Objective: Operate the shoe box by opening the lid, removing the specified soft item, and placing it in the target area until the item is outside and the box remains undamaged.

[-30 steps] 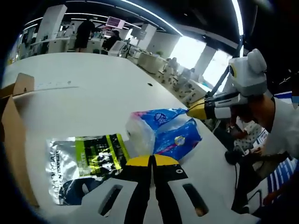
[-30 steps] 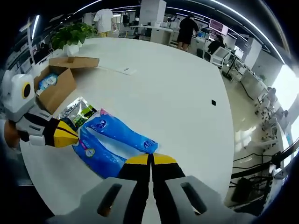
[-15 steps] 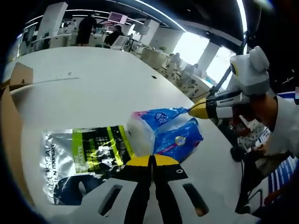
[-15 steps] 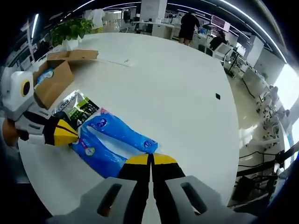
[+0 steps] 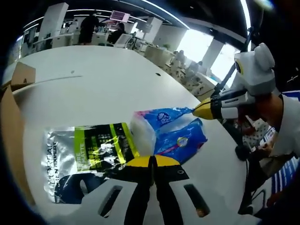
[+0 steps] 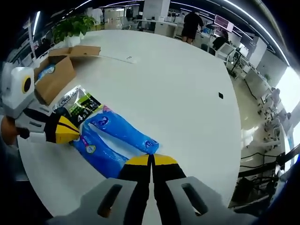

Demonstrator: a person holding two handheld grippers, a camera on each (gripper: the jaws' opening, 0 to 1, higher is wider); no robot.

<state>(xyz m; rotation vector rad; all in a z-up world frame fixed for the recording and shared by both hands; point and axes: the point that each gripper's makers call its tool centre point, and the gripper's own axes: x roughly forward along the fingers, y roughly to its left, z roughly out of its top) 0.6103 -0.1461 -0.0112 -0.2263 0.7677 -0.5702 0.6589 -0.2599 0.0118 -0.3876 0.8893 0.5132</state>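
— So, how do the jaws stand?

— In the left gripper view the left gripper has its yellow-tipped jaws pressed together on the near end of the blue tissue pack. In the right gripper view the right gripper is likewise clamped on the far end of the same pack, its jaws closed with only a thin seam between them.

— And where is the pack itself?

— Outside the box, stretched between the two grippers just above the white table. Whether it touches the tabletop I cannot tell.

— What lies near it?

— Just beside it, a silver pouch with green and black print lies flat on the table; in the right gripper view it sits between the pack and the cardboard shoe box.

— The box?

— Open, its flap folded back, with something blue showing inside. A potted plant stands beyond it at the table's edge.

— Anything further out?

— An office floor with desks, and people standing far behind.
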